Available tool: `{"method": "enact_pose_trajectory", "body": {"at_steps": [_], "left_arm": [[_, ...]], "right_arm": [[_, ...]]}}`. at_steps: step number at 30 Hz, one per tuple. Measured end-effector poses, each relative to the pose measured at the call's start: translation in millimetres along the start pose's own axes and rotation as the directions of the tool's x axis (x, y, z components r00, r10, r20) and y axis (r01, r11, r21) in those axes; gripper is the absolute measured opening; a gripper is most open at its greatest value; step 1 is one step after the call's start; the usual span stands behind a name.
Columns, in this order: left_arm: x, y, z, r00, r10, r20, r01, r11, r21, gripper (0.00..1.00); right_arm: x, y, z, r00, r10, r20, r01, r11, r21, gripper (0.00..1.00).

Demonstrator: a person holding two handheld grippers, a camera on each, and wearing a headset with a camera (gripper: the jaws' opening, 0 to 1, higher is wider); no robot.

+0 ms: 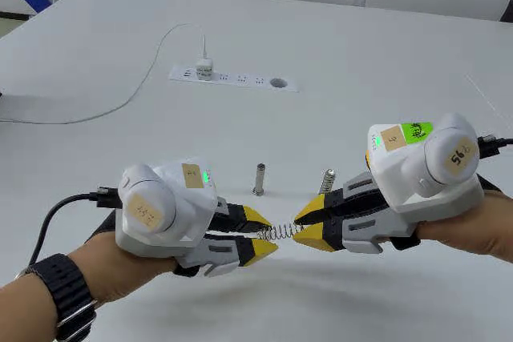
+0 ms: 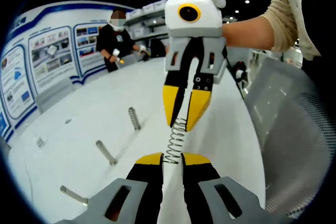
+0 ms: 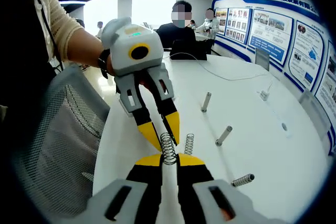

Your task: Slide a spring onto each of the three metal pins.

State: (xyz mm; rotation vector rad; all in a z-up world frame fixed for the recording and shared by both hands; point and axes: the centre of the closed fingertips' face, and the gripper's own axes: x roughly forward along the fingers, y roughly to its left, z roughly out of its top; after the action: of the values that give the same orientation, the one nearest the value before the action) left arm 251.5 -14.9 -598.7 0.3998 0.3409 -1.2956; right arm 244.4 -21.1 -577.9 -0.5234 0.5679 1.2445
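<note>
Steel-wire spring (image 1: 284, 231) logged clear of the table (image 1: 361, 62), strung level between the two grippers over the near edge. Left gripper (image 1: 266, 235) pinched narrow on one end, right gripper (image 1: 308, 224) pinched narrow on the other. Confirmed in both gripper views, with coil running from own yellow fingers (image 2: 150, 159) into the opposing pair.

Counted three upright pins toward the middle of the table:
- sprung pin (image 1: 327, 180), already dressed
- bare pin (image 1: 259, 179), near it toward the left edge
- second bare pin (image 3: 206, 102), picked up in the right gripper view, farthest along the row

Also spotted a loose spring (image 3: 189, 144) just beside the held one in that view. Cannot tell whether lying or standing on the table.

Judged roughly a third done, with the second spring in hand and mid hand-over.

For a clean step:
- Free one end first by opening one pair of fingers. Hold with the other pair near the coil's far end, leaving the mouth unobstructed.
- Squeeze lightly to avoid flattening the wire.
- Turn the coil upright, line its axis over the tip of the nearer bare pin, and lower straight down.
- Release only once several turns sit over the pin.
- Approach from above rather than sideways, to avoid nudging the sprung pin close by.
</note>
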Motion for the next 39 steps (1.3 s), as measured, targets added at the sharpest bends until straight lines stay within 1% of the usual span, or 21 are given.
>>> {"method": "enact_pose_trajectory", "body": {"at_steps": [4,9,18,21,25,32,39], "left_arm": [[-0.1,0.1,0.7,1.0,0.003,0.003,-0.003,1.0,-0.005,0.13],[0.0,0.0,1.3,1.0,0.003,0.007,-0.003,1.0,-0.007,0.12],[0.0,0.6,3.8,0.9998,0.011,0.018,-0.01,1.0,-0.019,0.12],[0.3,0.1,5.3,0.9996,0.011,0.025,-0.011,1.0,-0.02,0.11],[0.8,-0.7,7.9,0.9995,0.012,0.03,-0.011,1.0,-0.019,0.11],[1.6,0.8,10.9,0.9991,0.017,0.04,-0.016,1.0,-0.025,0.11],[1.8,3.0,12.0,0.9984,0.03,0.049,-0.028,0.999,-0.034,0.12]], "right_arm": [[-1.6,0.7,2.3,1.0,-0.003,0.001,0.003,1.0,-0.006,0.11],[-4.1,1.6,11.2,0.9998,-0.009,0.016,0.009,1.0,-0.019,0.11],[-3.4,1.7,30.3,0.9973,-0.019,0.071,0.021,0.999,-0.031,0.11],[-2.2,1.6,37.5,0.9949,-0.022,0.099,0.025,0.999,-0.027,0.11],[0.6,2.4,44.6,0.9928,-0.025,0.118,0.029,0.999,-0.032,0.11],[3.3,3.3,50.1,0.9898,-0.029,0.139,0.034,0.999,-0.033,0.11],[3.2,0.6,51.2,0.9886,-0.045,0.144,0.052,0.998,-0.042,0.11]]}}
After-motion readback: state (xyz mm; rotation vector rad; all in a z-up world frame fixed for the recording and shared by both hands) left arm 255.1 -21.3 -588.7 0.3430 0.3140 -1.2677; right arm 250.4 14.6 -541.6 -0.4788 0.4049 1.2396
